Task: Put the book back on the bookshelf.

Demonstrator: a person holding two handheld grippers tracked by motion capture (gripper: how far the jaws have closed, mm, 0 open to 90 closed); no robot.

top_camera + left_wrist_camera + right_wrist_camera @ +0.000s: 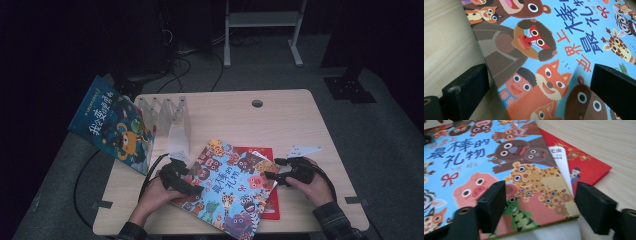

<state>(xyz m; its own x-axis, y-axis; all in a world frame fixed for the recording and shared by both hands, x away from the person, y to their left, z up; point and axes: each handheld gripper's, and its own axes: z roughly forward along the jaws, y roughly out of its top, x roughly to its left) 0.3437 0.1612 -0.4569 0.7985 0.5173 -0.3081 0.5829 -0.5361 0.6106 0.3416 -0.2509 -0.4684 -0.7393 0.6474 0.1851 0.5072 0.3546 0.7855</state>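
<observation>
From where the person sits, the animal picture book [231,187] lies flat on the near half of the table [280,120], turned so its long axis runs from the far left down toward the near right. A claw is posted at each of its long sides, so neither hand is much nearer than the other.

The left claw [181,180] sits at the book's left edge, its jaws spread wide. In the left gripper view, the blue cover [554,57] runs up between the two jaws with its edge cutting close past the left one, bare wood showing beyond it. The jaws straddle that edge but do not look clamped on it. The left hand [155,192] lies low on the table, forearm coming in from the near edge.

The right claw [272,175] points leftward at the book's right edge, also wide open. In the right gripper view, the cover's corner [529,182] lies between the jaws, and the edge seems slightly raised over something pale beneath, though I cannot tell what. A red book [586,165] lies under it, poking out to the far side. My guess is both claws would close inward across the short axis to take the book up.

Further off stands a clear divider rack [170,120], with another blue book [112,122] leaning at its left, well apart from both hands.
</observation>
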